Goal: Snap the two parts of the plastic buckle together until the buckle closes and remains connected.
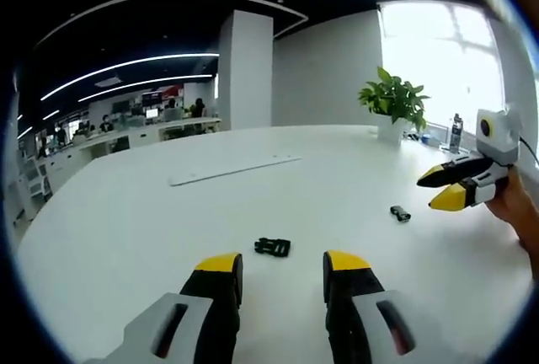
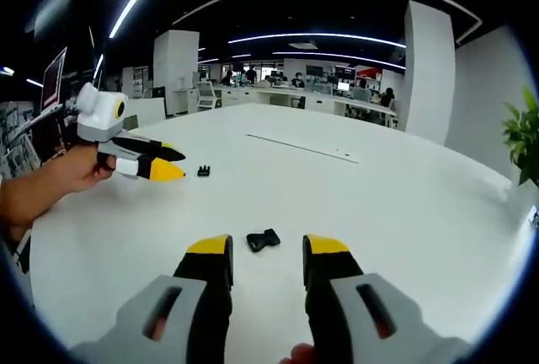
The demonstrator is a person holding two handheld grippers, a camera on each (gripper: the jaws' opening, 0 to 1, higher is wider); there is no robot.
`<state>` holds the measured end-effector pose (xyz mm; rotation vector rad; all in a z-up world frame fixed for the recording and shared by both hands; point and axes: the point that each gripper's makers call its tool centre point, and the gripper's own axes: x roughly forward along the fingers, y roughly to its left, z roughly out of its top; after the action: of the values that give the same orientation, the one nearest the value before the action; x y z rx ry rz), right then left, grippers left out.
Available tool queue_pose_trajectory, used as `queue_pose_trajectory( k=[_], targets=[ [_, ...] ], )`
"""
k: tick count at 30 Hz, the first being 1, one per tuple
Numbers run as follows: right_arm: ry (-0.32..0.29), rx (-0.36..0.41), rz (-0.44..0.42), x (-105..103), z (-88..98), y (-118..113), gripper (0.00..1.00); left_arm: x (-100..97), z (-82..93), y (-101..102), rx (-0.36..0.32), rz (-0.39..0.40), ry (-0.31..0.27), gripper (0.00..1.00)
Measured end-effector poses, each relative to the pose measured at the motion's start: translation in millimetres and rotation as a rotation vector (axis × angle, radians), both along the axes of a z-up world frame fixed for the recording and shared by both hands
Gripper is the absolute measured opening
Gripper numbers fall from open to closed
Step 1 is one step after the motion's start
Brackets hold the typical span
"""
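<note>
A wide white table (image 1: 152, 221) stands in an open office, and two black buckle pieces lie on it, well apart from each other.

In the left gripper view, the left gripper (image 1: 282, 270) hovers over the table with its yellow-tipped jaws spread and nothing between them. Just beyond the jaw tips lies the larger buckle part (image 1: 273, 246), flat on the table. Further to the right the smaller buckle part (image 1: 400, 212) rests alone. Near it, the right gripper (image 1: 445, 187) comes in from the right edge, held by a hand (image 1: 515, 208); its jaws are parted and hold nothing.

In the right gripper view, the right gripper (image 2: 265, 254) is also released, its jaws wide and empty, and one black buckle piece (image 2: 263, 239) lies between and just ahead of the tips. The left gripper (image 2: 171, 162) shows at the left, held by a hand (image 2: 50, 183), with the other piece (image 2: 203, 170) just beside its tips.

A potted green plant (image 1: 394, 101) stands at the far side of the table near a bright window (image 1: 438, 61). A long thin seam (image 1: 236, 170) crosses the table top.
</note>
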<state>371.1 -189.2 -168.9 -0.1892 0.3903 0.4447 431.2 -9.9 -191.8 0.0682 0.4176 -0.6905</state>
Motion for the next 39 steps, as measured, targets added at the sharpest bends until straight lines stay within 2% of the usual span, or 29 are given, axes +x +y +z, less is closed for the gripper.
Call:
queue_pose_trajectory(
  k=[8,34,39],
  targets=[
    [-0.003,-0.004,0.003,-0.3,0.3,0.0,0.33,8.6,-4.0,-2.9,0.006,-0.003,0.012,0.37],
    [0.001,-0.008,0.014,-0.8,-1.2,1.5,0.33,9.6,-11.4,-9.3,0.028,-0.023,0.020,0.33],
    [0.000,-0.008,0.016,-1.1,-0.9,1.9,0.33,16.2,-12.7,-9.1,0.029,-0.023,0.016,0.31]
  ],
)
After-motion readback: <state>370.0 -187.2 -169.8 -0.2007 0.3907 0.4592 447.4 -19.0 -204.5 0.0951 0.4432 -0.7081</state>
